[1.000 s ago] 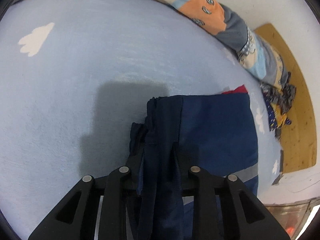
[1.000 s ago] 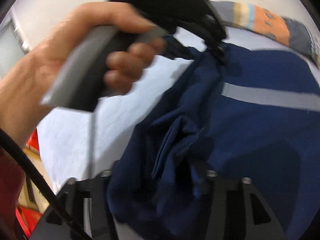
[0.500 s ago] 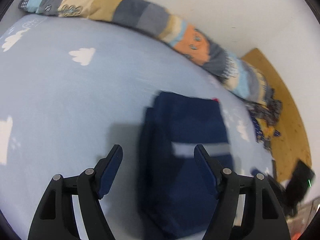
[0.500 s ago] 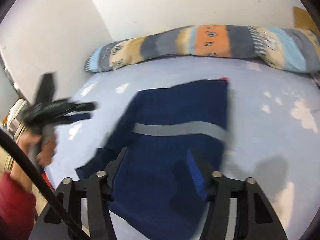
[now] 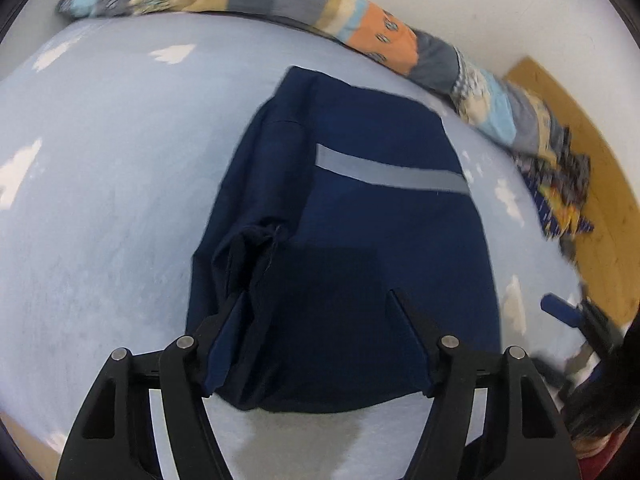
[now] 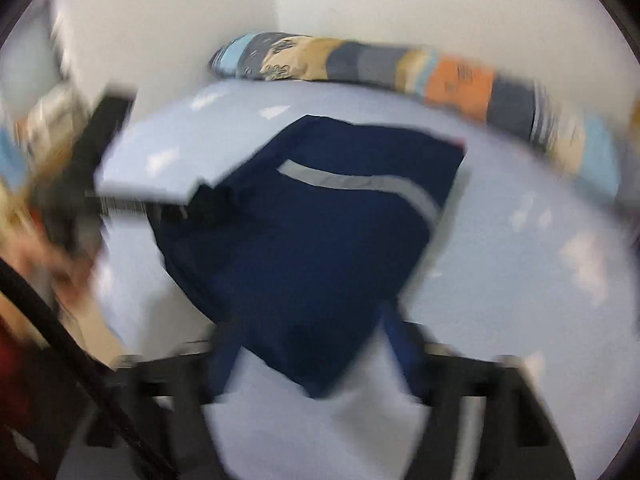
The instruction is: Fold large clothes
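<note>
A dark navy garment [image 5: 360, 220] with a grey reflective stripe lies folded into a rough rectangle on the light blue bed sheet [image 5: 100, 200]. It also shows in the blurred right wrist view [image 6: 320, 232]. My left gripper [image 5: 316, 320] is open and empty, its fingers spread over the garment's near edge. My right gripper [image 6: 312, 344] is open and empty above the garment's near corner. The right gripper shows at the right edge of the left wrist view [image 5: 580, 320]. The left gripper and hand show at the left of the right wrist view [image 6: 88, 184].
A long striped patchwork bolster [image 5: 360, 28] lies along the wall at the far side of the bed. A pile of patterned fabric [image 5: 560, 184] sits at the far right beside a wooden board [image 5: 592, 152]. The sheet has white cloud prints.
Both grippers were shut on bunched navy fabric a second ago. They have let go, opened and pulled back. The garment now lies flat and folded on the bed.
</note>
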Demonstrator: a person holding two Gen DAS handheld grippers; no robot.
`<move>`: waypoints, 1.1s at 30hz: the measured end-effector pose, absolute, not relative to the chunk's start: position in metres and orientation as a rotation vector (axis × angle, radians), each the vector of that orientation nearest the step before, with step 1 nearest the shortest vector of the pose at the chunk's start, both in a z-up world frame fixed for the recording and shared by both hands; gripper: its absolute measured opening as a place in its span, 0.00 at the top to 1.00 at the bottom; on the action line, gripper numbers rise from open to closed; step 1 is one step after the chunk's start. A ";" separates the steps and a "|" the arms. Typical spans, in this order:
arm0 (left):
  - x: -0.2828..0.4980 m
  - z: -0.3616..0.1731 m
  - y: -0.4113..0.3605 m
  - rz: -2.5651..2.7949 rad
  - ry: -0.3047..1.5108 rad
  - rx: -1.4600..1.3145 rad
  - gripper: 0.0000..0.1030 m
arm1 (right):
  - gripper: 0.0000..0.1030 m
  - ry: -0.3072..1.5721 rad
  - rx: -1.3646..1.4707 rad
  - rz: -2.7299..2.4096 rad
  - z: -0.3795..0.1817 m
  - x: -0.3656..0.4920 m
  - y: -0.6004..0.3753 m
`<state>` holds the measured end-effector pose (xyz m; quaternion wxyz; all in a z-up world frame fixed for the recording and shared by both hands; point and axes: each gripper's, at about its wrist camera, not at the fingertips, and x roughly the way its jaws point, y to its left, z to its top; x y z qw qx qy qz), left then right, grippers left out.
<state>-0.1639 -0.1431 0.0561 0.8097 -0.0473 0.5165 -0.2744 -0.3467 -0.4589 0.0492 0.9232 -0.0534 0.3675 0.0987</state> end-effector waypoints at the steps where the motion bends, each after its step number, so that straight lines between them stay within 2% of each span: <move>1: -0.164 0.058 -0.132 -0.571 1.091 -0.169 0.33 | 0.22 0.750 -0.205 0.201 0.043 -0.356 -0.451; 5: -0.164 0.050 -0.105 -0.527 1.066 -0.348 0.33 | 0.22 0.736 -0.407 0.223 0.021 -0.382 -0.432; 11: -0.159 0.036 -0.104 -0.490 1.092 -0.361 0.32 | 0.23 0.678 -0.589 0.208 0.001 -0.389 -0.395; 14: -0.156 0.029 -0.106 -0.466 1.113 -0.332 0.32 | 0.26 0.682 -0.680 0.133 -0.013 -0.379 -0.382; 15: -0.157 0.028 -0.107 -0.462 1.114 -0.313 0.32 | 0.42 0.698 -0.682 0.128 -0.016 -0.376 -0.382; 16: -0.159 0.028 -0.108 -0.459 1.106 -0.299 0.32 | 0.64 0.717 -0.676 0.127 -0.019 -0.373 -0.385; 19: -0.163 0.030 -0.111 -0.455 1.086 -0.273 0.42 | 0.79 0.766 -0.566 0.140 -0.010 -0.371 -0.407; 20: -0.164 0.031 -0.111 -0.460 1.086 -0.265 0.50 | 0.81 0.780 -0.525 0.151 -0.007 -0.371 -0.413; 21: -0.165 0.032 -0.110 -0.464 1.088 -0.266 0.54 | 0.91 0.796 -0.479 0.162 -0.003 -0.373 -0.422; 24: -0.174 0.039 -0.106 -0.501 1.073 -0.284 0.59 | 0.98 0.805 -0.463 0.098 0.001 -0.378 -0.440; 27: -0.185 0.044 -0.106 -0.522 1.056 -0.279 0.59 | 0.97 0.826 -0.344 0.054 0.010 -0.378 -0.475; 30: -0.188 0.043 -0.108 -0.510 1.050 -0.276 0.59 | 0.94 0.757 -0.313 0.138 0.025 -0.391 -0.478; 32: -0.185 0.042 -0.106 -0.509 1.048 -0.300 0.59 | 0.63 0.712 -0.314 0.173 0.029 -0.397 -0.462; 33: -0.184 0.042 -0.105 -0.506 1.052 -0.309 0.59 | 0.43 0.693 -0.337 0.195 0.028 -0.399 -0.450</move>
